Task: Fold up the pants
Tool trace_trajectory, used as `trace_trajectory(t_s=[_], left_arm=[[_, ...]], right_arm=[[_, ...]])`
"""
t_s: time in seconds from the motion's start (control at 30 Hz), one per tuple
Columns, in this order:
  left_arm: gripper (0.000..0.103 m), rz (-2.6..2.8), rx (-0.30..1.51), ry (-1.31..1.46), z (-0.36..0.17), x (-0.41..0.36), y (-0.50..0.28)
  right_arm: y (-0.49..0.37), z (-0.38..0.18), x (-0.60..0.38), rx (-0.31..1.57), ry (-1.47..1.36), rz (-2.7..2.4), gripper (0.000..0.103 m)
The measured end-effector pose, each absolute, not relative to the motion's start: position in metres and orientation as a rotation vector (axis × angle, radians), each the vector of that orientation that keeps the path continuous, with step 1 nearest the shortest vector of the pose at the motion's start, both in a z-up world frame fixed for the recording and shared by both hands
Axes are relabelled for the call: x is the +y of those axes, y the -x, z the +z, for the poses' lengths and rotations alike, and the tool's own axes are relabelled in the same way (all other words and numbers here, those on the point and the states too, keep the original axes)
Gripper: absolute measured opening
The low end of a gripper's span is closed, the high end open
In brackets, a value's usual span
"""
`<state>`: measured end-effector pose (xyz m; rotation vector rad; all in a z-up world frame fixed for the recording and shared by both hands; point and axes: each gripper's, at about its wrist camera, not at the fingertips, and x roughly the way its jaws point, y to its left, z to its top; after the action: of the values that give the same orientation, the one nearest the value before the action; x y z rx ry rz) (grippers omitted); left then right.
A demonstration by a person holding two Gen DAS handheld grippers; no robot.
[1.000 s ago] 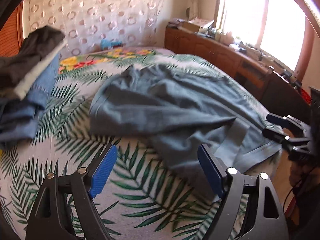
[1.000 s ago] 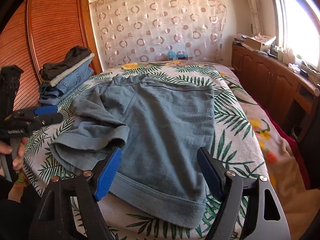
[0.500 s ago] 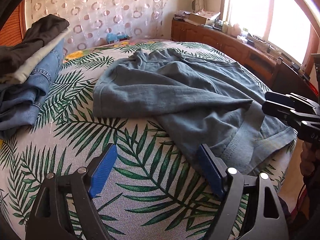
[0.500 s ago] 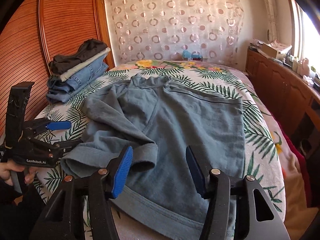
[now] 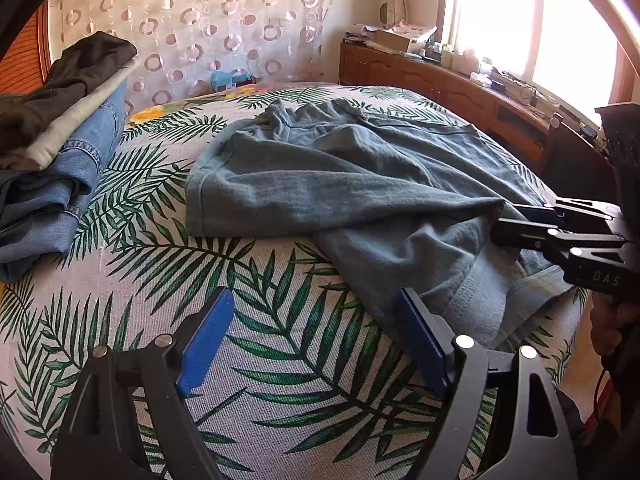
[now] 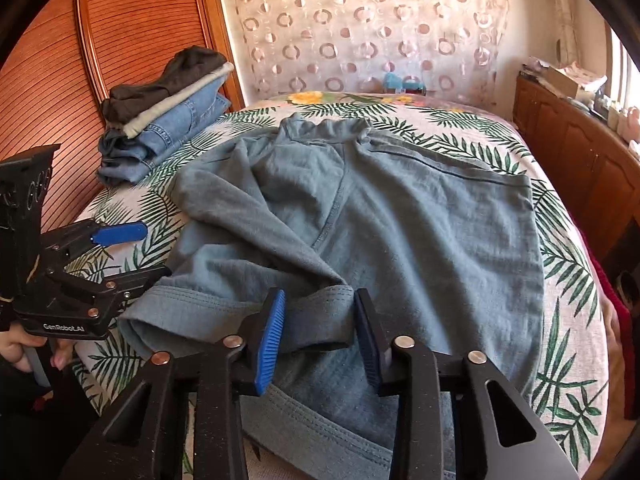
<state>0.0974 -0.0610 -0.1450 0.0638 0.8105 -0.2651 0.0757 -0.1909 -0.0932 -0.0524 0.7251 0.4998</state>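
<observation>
Grey-blue pants (image 6: 420, 240) lie spread on the leaf-print bedspread (image 6: 568, 280), with one leg folded over so that its cuff (image 6: 316, 320) points at the near edge. My right gripper (image 6: 320, 336) sits low over that cuff. Its jaws are closing with the cuff between the blue pads, and the cloth is not visibly pinched. In the left wrist view the pants (image 5: 340, 184) lie ahead and to the right, with the right gripper (image 5: 504, 222) at their near corner. My left gripper (image 5: 316, 340) hangs open over bare bedspread (image 5: 240, 272), left of the pants, holding nothing; it also appears as the left gripper (image 6: 140, 254).
A stack of folded clothes (image 6: 168, 120), dark and pale garments on jeans, sits at the bed's far left corner. A wooden sideboard (image 6: 580, 148) with clutter runs along the right side under the window. Ribbed wooden doors (image 6: 120, 40) stand to the left. A hand (image 6: 24, 348) holds the left gripper.
The right gripper has moved left across the pants to the folded-over leg cuff, and its jaws have narrowed around it. The left gripper has stayed open and nearly still.
</observation>
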Motion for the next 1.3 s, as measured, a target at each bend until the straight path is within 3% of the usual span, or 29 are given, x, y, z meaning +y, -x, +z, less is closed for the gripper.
trace_trajectory(t_s=[0.13,0.23,0.67,1.3], left_arm=[[0.083,-0.267,0.809,-0.058,-0.145,-0.061,-0.097],[0.083,-0.269,0.809,-0.056,-0.144,-0.061,-0.097],[0.083,-0.314,0.729,-0.010,-0.113,-0.068,-0.079],[0.083,-0.364,0.725,-0.006,-0.111,-0.094,-0.080]], right_arm=[[-0.072,-0.089,-0.191,0.711,0.043,0.520,0.014],[-0.066,-0.083,-0.193,0.682,0.037,0.530,0.010],[-0.020,-0.056,-0.220,0.562,0.039,0.522,0.008],[0.041,-0.050,-0.276,0.589,-0.019,0.386,0.008]])
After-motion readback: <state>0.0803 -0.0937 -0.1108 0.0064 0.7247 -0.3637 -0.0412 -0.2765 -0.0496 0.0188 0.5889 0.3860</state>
